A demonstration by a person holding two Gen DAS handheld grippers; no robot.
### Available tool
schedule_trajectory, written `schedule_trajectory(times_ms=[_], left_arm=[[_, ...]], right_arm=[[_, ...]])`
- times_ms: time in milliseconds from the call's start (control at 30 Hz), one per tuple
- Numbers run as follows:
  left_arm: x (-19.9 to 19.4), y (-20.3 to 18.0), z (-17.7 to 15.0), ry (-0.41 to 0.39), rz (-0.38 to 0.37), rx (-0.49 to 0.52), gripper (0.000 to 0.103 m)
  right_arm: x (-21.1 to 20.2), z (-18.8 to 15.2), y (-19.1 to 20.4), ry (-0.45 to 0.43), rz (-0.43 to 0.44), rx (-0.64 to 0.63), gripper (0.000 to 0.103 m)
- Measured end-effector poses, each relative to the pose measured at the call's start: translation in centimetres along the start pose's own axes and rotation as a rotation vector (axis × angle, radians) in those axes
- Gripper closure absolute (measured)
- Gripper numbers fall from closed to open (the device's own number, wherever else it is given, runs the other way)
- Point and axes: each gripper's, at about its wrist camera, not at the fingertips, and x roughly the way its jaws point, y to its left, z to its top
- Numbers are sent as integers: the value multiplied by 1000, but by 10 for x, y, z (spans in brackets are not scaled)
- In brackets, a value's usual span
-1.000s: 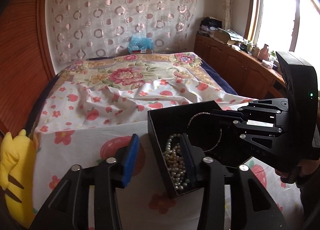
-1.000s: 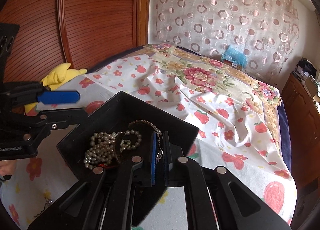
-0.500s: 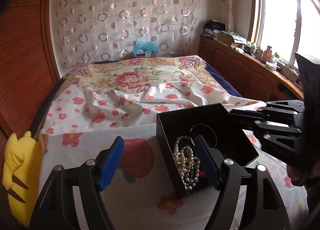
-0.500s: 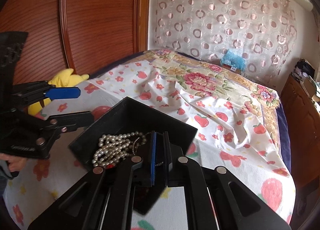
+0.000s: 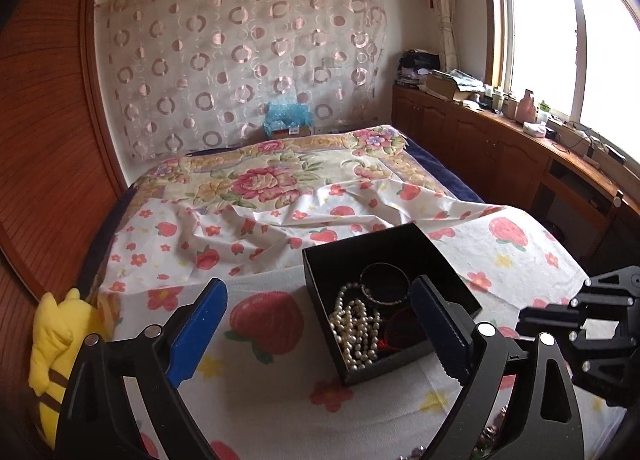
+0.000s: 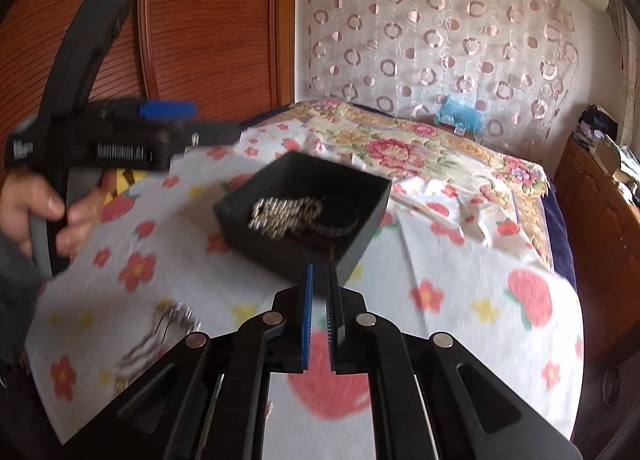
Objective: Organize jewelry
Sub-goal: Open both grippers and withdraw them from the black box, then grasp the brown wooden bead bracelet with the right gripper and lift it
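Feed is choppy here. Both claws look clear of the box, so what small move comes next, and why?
Probably swing the right claw, nearly shut and empty, toward the loose jewelry lying on the sheet, opening it on the way. The pearl necklace and bangle already lie in the black box.

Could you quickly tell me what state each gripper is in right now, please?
Left gripper: open wide, holding nothing, in front of the black box.
Right gripper: nearly shut, nothing visible between its pads.
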Motion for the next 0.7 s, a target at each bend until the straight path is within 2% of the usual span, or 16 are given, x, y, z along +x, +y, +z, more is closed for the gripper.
schedule_trajectory(times_ms=[300,433,700], left_arm=[[-24,-11,-43,49,-20,-6,13],[-26,-15,-68,88,-23,-16,13],[-38,-18,-105,132,-26,-40,13]], right_arm=[[-11,-44,23,50,20,20,95],[-11,-61,33,77,40,28,82],[-10,-72,47,100,65,22,82]])
